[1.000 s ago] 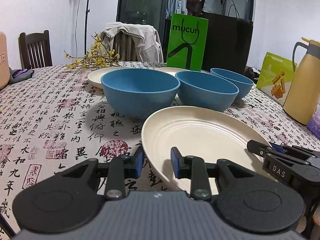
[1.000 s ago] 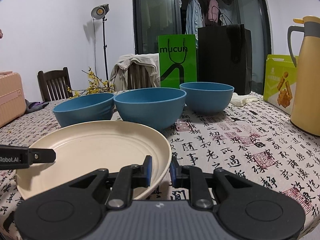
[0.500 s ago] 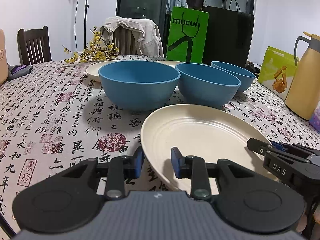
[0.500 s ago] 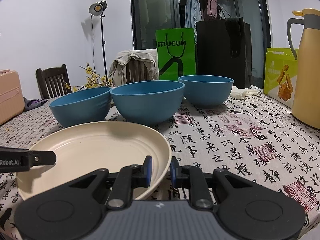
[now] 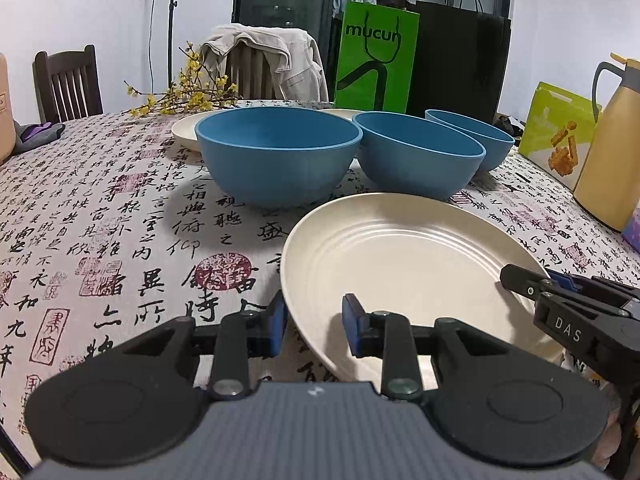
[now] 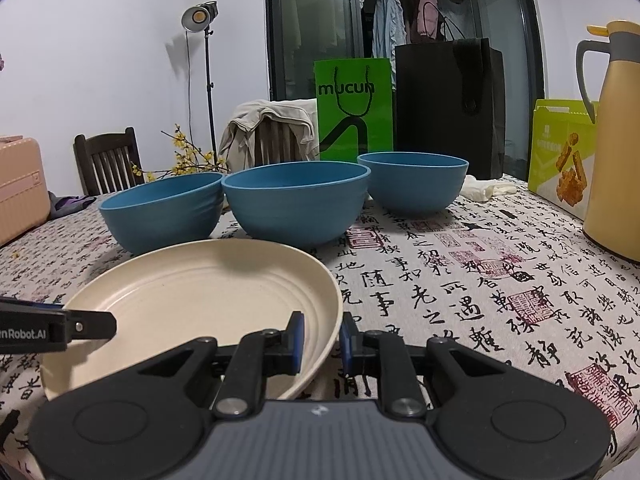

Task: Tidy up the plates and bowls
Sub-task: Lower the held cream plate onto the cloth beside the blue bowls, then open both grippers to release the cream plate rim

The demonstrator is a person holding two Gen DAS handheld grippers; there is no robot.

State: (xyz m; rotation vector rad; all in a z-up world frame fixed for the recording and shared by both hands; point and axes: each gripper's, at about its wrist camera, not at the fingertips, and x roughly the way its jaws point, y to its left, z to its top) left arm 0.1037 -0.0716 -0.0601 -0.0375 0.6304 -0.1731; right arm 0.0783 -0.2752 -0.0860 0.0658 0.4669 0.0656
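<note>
A cream plate (image 5: 404,256) lies near the table's front; it also shows in the right wrist view (image 6: 200,292). My left gripper (image 5: 314,326) has its jaws on either side of the plate's left rim. My right gripper (image 6: 322,340) has its jaws on either side of the right rim. Both look closed on the rim. Three blue bowls stand in a row behind the plate: left (image 5: 278,152), middle (image 5: 418,156), right (image 5: 476,138). Another cream plate (image 5: 188,130) lies behind the left bowl.
A yellow thermos (image 5: 612,144) and a green snack box (image 5: 558,132) stand at the right. A green bag (image 5: 376,60) and a black bag (image 5: 460,64) stand at the back. Yellow flower twigs (image 5: 188,92) lie at the far left. The tablecloth (image 5: 100,216) has printed characters.
Both cameras have sunk slightly and come a little closer to the bowls. The plate stays between both grippers' jaws.
</note>
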